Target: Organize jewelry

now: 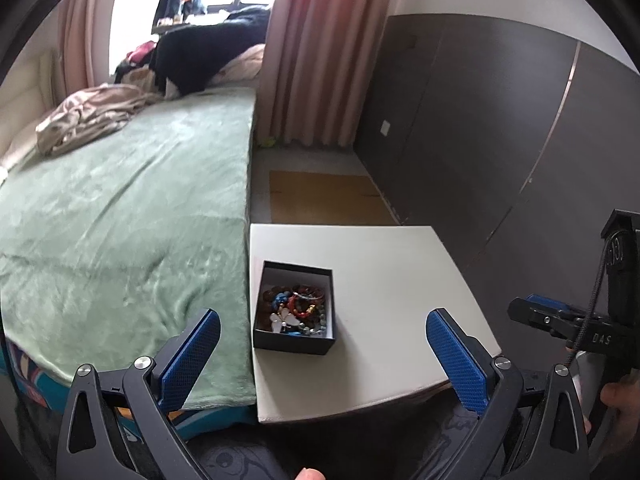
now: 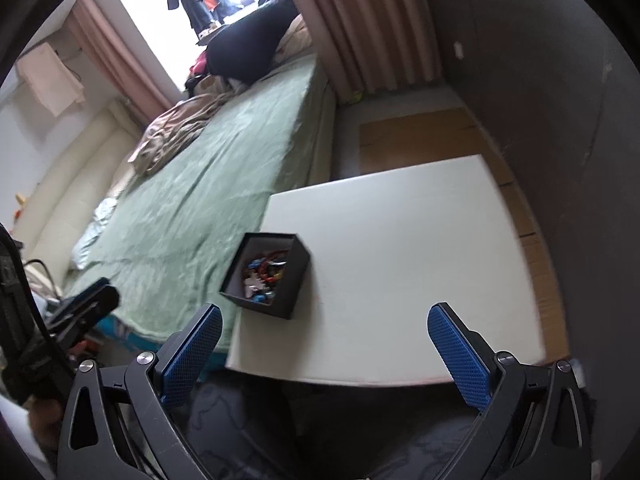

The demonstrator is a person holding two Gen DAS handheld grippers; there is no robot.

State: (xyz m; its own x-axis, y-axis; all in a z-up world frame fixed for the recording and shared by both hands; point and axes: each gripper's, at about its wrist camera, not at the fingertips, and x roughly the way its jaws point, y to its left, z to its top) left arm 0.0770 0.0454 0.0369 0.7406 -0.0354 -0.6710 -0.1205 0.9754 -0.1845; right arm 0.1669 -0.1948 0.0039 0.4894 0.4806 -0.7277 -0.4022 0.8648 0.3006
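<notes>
Both grippers hang back at the near edge of the white table [image 1: 384,280], jaws spread wide, nothing held — left gripper [image 1: 322,354] roughly in line with the black box [image 1: 294,342], right gripper [image 2: 324,354] off to the box's right over bare tabletop. The box sits at the table's left edge, just beside the green bedspread [image 1: 120,220], lid off, and the jewelry [image 1: 296,310] lies in it in a tangled heap: bead bracelets in brown, red and blue, plus a white flower-shaped piece [image 1: 284,320] on top toward the near side. Judging by this, no piece is out yet, so the step in hand is the first reach in. Best go for the top piece — the white one looks free of the strands — coming down from above with jaws narrowed enough to clear the box walls. The box looks light and may slide or tip toward the bed, so the other gripper should steady a wall. Lift slowly; strands may drag along.
</notes>
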